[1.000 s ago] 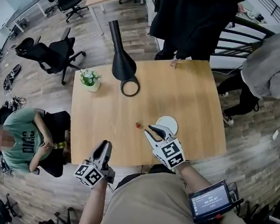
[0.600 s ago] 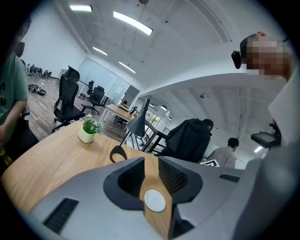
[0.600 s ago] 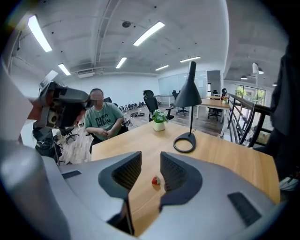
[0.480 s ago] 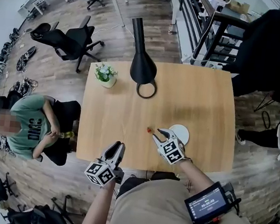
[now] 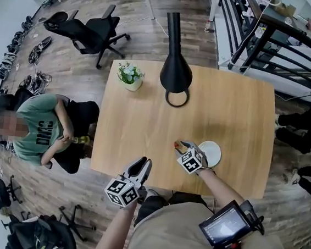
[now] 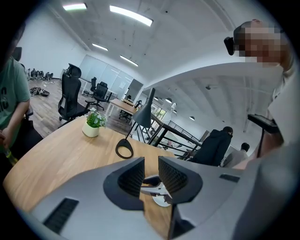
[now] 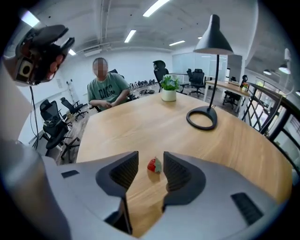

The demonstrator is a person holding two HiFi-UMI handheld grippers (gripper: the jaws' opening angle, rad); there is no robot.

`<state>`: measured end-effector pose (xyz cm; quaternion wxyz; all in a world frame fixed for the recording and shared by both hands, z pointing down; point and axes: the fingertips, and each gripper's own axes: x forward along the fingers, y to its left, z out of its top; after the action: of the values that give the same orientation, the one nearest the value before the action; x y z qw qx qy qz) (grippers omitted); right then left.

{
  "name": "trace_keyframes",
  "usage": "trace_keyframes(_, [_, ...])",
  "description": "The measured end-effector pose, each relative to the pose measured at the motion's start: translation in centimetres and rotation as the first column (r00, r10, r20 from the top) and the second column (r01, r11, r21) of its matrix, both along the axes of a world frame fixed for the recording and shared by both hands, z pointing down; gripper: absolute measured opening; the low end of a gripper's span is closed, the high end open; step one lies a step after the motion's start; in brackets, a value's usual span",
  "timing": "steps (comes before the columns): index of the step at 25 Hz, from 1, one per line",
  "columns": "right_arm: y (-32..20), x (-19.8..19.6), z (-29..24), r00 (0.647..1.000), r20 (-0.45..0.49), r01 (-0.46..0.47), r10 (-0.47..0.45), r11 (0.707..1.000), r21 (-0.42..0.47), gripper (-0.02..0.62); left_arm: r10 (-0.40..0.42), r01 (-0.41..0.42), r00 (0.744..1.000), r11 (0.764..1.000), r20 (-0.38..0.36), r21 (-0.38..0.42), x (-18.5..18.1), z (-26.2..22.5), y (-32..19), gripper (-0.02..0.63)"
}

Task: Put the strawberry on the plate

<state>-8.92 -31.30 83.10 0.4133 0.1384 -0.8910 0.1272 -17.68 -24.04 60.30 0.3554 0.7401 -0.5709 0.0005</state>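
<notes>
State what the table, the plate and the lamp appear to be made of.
Table: wood or wood-look laminate, light and satin; grain lines run along the top.
Plate: possibly ceramic or plastic, plain white and smooth; too small to tell which.
Lamp: probably painted metal, matte black, with a thin stem and ring base.

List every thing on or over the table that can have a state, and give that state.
strawberry: lying on the table, not gripped
plate: empty, flat on the table
right gripper: jaws apart on either side of the strawberry
left gripper: jaws slightly apart, holding nothing
lamp: upright
potted plant: upright
</notes>
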Motion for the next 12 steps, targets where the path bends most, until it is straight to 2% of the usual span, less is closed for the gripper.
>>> trace_keyframes(6, [-0.1,-0.9,4.4,0.997,-0.065,0.032,-0.034,0.999,-0.03,0.149,-0.021,0.021,1.0,0.999,0.006,-0.024,-0.3,0.5,0.2,0.075])
trace_keyframes(12, [-0.6,-1.9,6.9,0.995,-0.099,0.019,-0.023,0.999,-0.042,0.149,-0.037,0.038,0.999,0.998,0.024,-0.041,-1.0,0.6,0.5,0.075])
